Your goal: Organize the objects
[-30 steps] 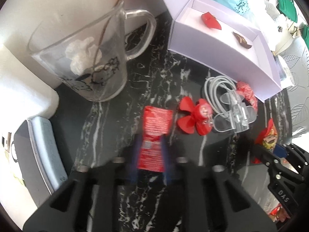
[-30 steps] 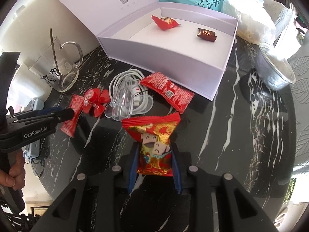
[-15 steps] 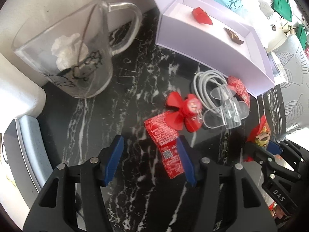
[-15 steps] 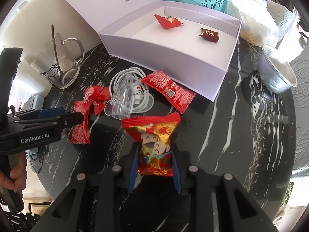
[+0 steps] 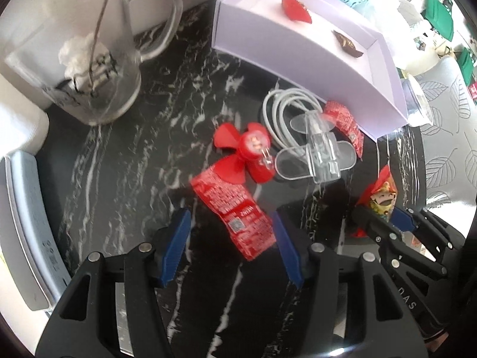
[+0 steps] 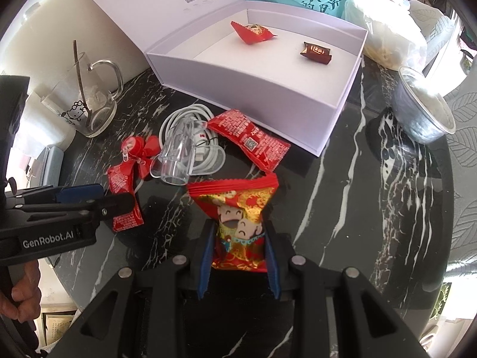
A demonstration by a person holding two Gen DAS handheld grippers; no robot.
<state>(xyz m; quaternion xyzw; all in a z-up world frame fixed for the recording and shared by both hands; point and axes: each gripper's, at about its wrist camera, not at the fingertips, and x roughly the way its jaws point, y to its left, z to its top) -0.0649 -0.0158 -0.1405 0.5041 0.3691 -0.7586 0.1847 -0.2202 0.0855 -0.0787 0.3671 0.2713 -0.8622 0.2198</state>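
Candies: two lay in white box [image 6: 298, 89]. Right gripper [image 6: 238, 256] squeezed cartoon candy bag [image 6: 238, 217]. Left gripper [image 5: 229, 238] gaped, touching nothing; red packet [image 5: 235, 208] lay on table between its fingers. More packets, cable waited outside.

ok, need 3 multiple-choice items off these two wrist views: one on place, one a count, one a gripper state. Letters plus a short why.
1. Where is the white cable?
A. in the box
B. on the table in front of the box
C. in the glass mug

2. How many wrapped candies lie inside the box?
A. two
B. four
C. none

3. The right gripper is:
A. open and empty
B. shut on the cartoon snack packet
C. shut on the cable

Key: 1 B, coiled on the black marble; 2 A, one red, one brown; 3 B, pads press the packet's sides.
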